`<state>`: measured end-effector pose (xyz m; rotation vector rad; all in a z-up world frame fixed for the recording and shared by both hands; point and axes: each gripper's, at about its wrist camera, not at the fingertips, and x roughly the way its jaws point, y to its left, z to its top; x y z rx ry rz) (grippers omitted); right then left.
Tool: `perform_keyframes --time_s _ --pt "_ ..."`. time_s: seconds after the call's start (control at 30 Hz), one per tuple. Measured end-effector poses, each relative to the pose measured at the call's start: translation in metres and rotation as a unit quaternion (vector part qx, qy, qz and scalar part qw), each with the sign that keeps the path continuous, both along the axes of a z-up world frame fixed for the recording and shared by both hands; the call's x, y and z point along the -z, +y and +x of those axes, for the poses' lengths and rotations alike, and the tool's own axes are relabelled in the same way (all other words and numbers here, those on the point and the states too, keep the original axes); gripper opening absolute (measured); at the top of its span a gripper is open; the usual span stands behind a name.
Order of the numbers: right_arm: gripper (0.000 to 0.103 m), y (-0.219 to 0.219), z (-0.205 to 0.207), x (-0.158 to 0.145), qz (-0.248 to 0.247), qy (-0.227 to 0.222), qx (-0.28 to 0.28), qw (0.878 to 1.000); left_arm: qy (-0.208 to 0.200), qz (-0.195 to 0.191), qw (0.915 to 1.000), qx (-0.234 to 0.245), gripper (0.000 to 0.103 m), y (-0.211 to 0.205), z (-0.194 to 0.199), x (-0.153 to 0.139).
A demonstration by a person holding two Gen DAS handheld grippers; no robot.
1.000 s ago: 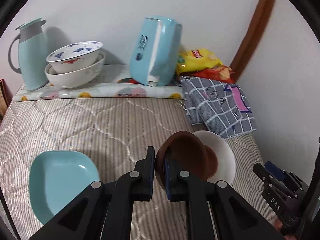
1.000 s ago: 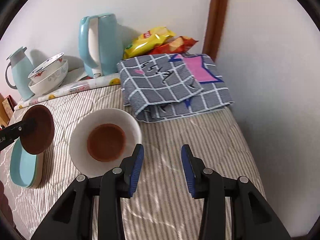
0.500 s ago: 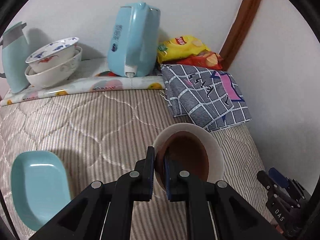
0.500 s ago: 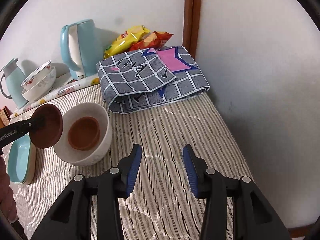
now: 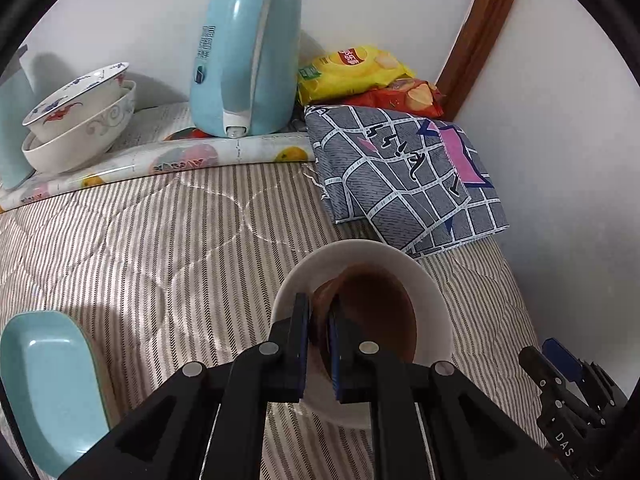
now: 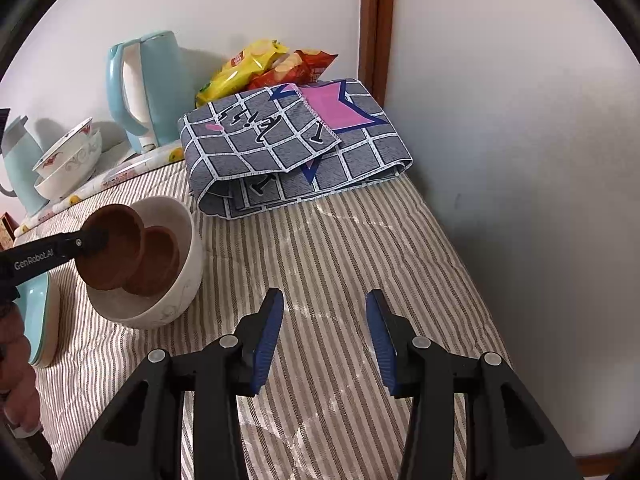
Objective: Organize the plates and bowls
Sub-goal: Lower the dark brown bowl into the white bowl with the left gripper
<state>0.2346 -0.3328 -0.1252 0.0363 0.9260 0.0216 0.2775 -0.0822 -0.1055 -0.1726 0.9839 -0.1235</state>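
Note:
My left gripper [image 5: 319, 322] is shut on the rim of a small brown bowl [image 5: 376, 312] and holds it tilted over a white bowl [image 5: 434, 300]. In the right wrist view the held brown bowl [image 6: 114, 246] hangs at the white bowl's [image 6: 176, 300] left rim, and a second brown bowl [image 6: 160, 260] lies inside. My right gripper [image 6: 324, 336] is open and empty over the striped bedding, to the right of the white bowl. A light blue plate [image 5: 44, 376] lies at the left.
Two stacked patterned bowls [image 5: 76, 116], a blue kettle [image 5: 244, 56] and a blue flask [image 6: 20, 164] stand at the back on a printed mat. A folded checked cloth [image 6: 296, 144] and snack bags [image 5: 360, 76] lie at the back right by the wall corner.
My left gripper has carried the brown bowl to the right and lower, over the white bowl. My right gripper has drawn back to the right, still open.

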Motion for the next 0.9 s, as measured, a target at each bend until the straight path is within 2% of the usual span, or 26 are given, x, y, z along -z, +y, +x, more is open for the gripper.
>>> perform_keyframes --time_s 0.9 --pt "0.043 -0.002 0.001 0.003 -0.004 0.013 -0.008 1.0 0.026 -0.012 0.9996 -0.007 0.01 -0.005 0.013 0.021"
